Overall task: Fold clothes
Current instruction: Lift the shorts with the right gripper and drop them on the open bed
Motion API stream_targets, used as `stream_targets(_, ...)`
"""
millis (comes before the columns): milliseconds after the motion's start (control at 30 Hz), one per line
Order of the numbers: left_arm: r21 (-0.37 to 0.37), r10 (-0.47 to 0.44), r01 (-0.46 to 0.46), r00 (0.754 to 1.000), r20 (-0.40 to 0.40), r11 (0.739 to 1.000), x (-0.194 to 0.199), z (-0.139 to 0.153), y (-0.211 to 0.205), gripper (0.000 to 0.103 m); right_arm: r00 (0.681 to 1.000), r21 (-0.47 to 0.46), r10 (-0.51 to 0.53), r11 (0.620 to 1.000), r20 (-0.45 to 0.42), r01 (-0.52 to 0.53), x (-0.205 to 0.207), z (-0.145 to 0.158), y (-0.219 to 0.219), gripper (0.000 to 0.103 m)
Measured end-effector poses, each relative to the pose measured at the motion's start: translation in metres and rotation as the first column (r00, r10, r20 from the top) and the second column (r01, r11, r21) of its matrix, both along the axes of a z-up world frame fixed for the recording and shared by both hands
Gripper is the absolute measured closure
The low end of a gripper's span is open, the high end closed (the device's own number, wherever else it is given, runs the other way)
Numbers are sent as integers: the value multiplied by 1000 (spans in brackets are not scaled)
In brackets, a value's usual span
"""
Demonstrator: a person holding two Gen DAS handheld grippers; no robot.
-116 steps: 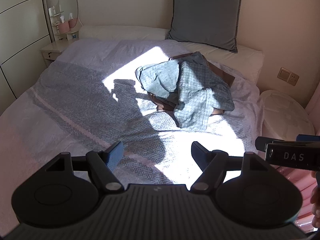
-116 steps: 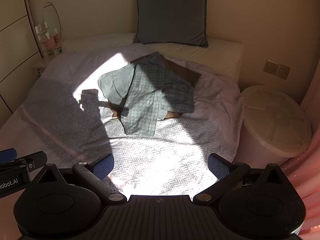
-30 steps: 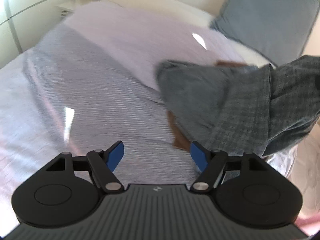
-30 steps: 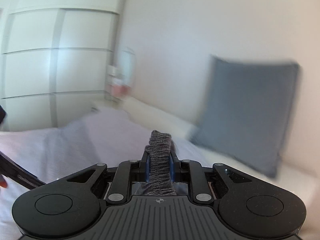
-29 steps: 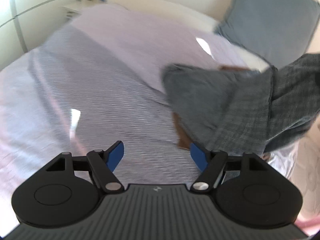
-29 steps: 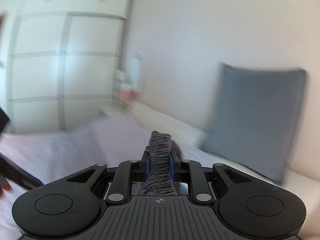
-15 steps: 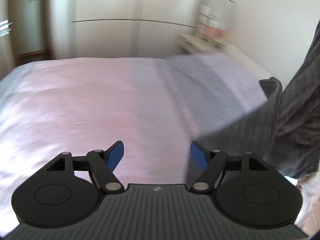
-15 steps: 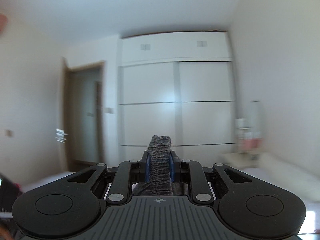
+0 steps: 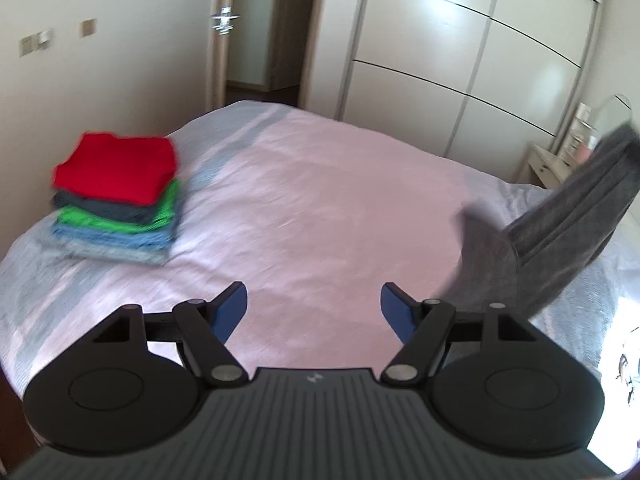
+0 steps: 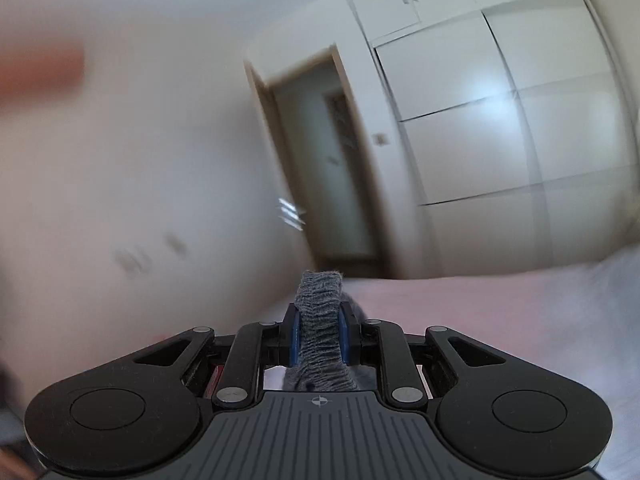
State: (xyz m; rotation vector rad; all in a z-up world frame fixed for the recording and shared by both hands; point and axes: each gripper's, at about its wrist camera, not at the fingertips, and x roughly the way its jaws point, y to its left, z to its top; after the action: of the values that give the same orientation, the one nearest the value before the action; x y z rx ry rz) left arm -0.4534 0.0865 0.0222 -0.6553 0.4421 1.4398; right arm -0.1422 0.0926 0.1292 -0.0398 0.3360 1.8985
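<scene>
My right gripper (image 10: pixel 319 334) is shut on a bunched fold of the grey checked garment (image 10: pixel 320 320), which it holds up in the air. In the left wrist view the same garment (image 9: pixel 560 224) hangs at the right, its lower end trailing on the bed (image 9: pixel 320 200). My left gripper (image 9: pixel 314 308) is open and empty, low over the bed, to the left of the hanging cloth.
A stack of folded clothes (image 9: pixel 116 196), red on top, sits at the bed's far left corner. Behind the bed are a white wardrobe (image 9: pixel 472 60), an open doorway (image 9: pixel 272 28) and a small bedside table (image 9: pixel 548 164).
Both views have swung left from the pillow end towards the wardrobe and door. The grey garment has been lifted and carried along by the right gripper. The left gripper stays open.
</scene>
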Motion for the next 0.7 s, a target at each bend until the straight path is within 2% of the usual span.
stream_targets(33, -7, 21, -21, 1000, 4, 1000, -12, -1, -8, 33, 1000, 16, 5, 1000, -10, -5, -6, 4, -1, 86)
stream_targets(67, -13, 36, -36, 999, 15, 999, -20, -2, -14, 33, 982, 43, -36, 999, 186, 29, -28, 8, 2, 86)
stream_targets(167, -13, 47, -46, 998, 43, 999, -30, -2, -21, 33, 991, -13, 84, 996, 102, -83, -37, 24, 5, 85)
stream_targets(200, -11, 45, -45, 998, 45, 999, -29, -3, -25, 33, 992, -13, 126, 992, -18, -126, -32, 29, 4, 86)
stream_targets(233, -19, 45, -44, 998, 47, 999, -29, -4, -26, 33, 996, 1, 92, 996, 8, -92, -37, 33, 3, 86)
stream_targets(300, -42, 31, -29, 998, 55, 999, -25, -7, -27, 33, 980, 32, 15, 999, 196, -21, -57, 37, 5, 86)
stream_targets(400, -35, -4, 5, 999, 35, 999, -6, -7, -29, 33, 989, 25, 64, 997, 135, -68, -63, 46, 10, 85)
stream_targets(500, -33, -25, 26, 998, 50, 999, 8, -4, -35, 33, 990, 72, 90, 993, 111, -99, -60, 52, 2, 85)
stream_targets(600, -29, -40, 41, 999, 30, 999, 19, -1, -41, 33, 976, 57, 152, 985, 154, -162, -65, 54, -8, 85)
stream_targets(633, -30, -40, 41, 999, 27, 999, 22, -1, -44, 33, 969, 14, 155, 987, 194, -160, -44, 41, -15, 83)
stream_targets(667, -33, -40, 41, 999, 30, 999, 24, -2, -46, 33, 964, -31, 136, 991, 226, -133, -36, 28, -17, 56)
stream_targets(700, -38, -40, 41, 999, 30, 998, 25, -2, -48, 33, 959, -76, 119, 992, 258, -102, -28, 15, -19, 35)
